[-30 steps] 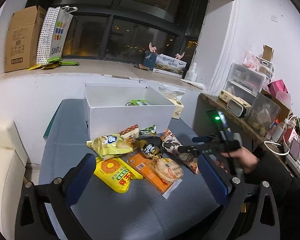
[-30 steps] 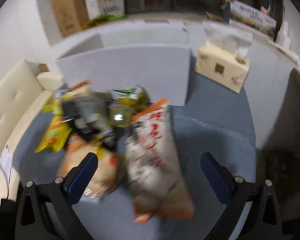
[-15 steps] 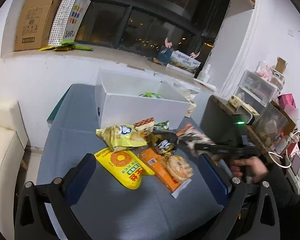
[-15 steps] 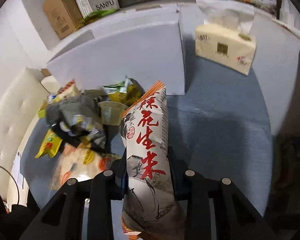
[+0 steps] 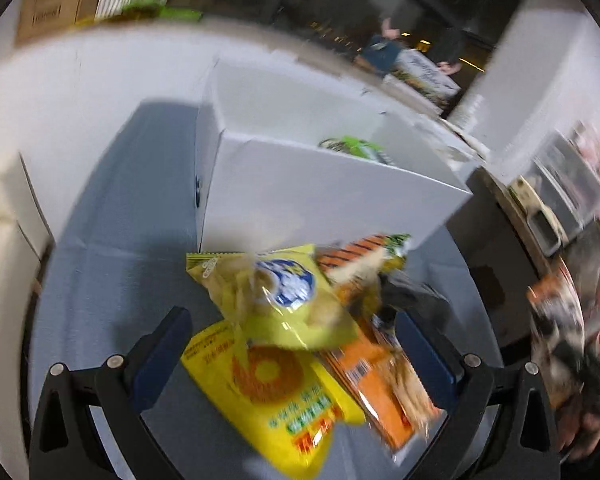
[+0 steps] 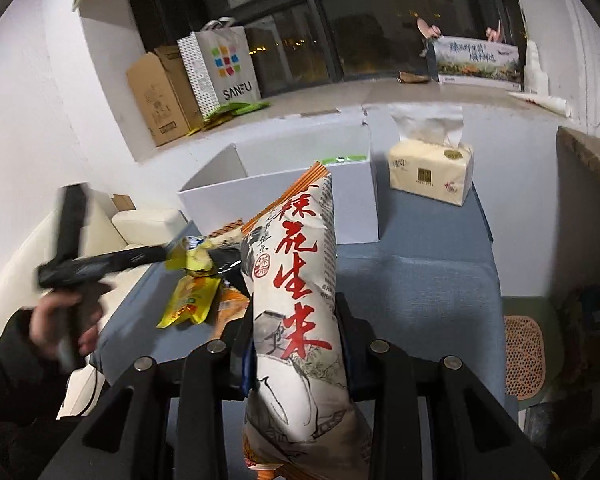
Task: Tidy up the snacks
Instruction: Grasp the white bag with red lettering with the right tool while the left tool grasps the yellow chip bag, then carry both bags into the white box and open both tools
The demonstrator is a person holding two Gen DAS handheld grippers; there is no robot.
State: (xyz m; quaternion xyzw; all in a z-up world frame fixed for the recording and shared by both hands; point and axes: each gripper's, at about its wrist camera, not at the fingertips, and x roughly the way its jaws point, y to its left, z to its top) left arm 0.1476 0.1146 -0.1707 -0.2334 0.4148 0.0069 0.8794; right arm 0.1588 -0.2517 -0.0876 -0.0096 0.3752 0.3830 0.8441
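My right gripper (image 6: 296, 344) is shut on a tall white peanut bag (image 6: 300, 300) with red characters and holds it upright above the blue-grey table (image 6: 420, 280). Behind it stands the open white box (image 6: 280, 200) with a green packet (image 5: 352, 148) inside. My left gripper (image 5: 292, 356) is open and low over the snack pile. A yellow chip bag (image 5: 284, 300) lies between its blue pads (image 5: 160, 360), untouched by them. Under it lie a yellow sunflower packet (image 5: 272, 384) and an orange packet (image 5: 380, 380). The left wrist view is blurred.
A tissue pack (image 6: 430, 168) stands right of the white box. A cardboard box (image 6: 160, 96) and a SANFU bag (image 6: 224, 68) sit on the window sill. A cream sofa (image 6: 148, 220) borders the table's left side. Storage boxes (image 5: 572, 176) crowd the right.
My right gripper closed on the peanut bag and lifted it off the table. My left gripper dropped forward to the snack pile, so the yellow chip bag is now between its fingers.
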